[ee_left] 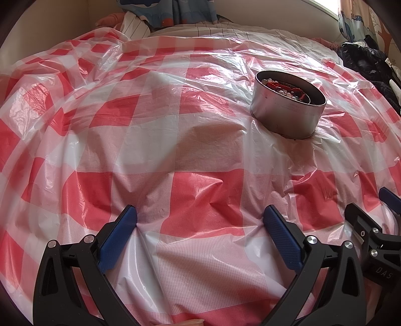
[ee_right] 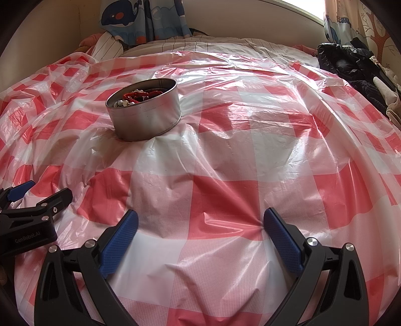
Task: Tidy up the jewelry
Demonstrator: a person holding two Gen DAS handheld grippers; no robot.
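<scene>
A round metal tin (ee_left: 285,112) (ee_right: 147,117) stands on the red and white checked plastic sheet (ee_left: 175,155) (ee_right: 238,163). Inside it lies jewelry (ee_left: 283,88) (ee_right: 136,97): red beaded strands and silvery beads. My left gripper (ee_left: 200,219) rests low on the sheet, open and holding nothing, with the tin ahead to its right. Close beside it, my right gripper (ee_right: 200,222) is open and holds nothing, with the tin ahead to its left. Each gripper shows at the edge of the other's view: the right gripper (ee_left: 371,203), the left gripper (ee_right: 45,191).
The sheet covers a bed with striped bedding (ee_right: 200,41) at the far end. A whale-print curtain (ee_right: 140,20) hangs behind it. Dark clothing (ee_right: 356,65) is piled at the far right edge. The sheet is wrinkled around the tin.
</scene>
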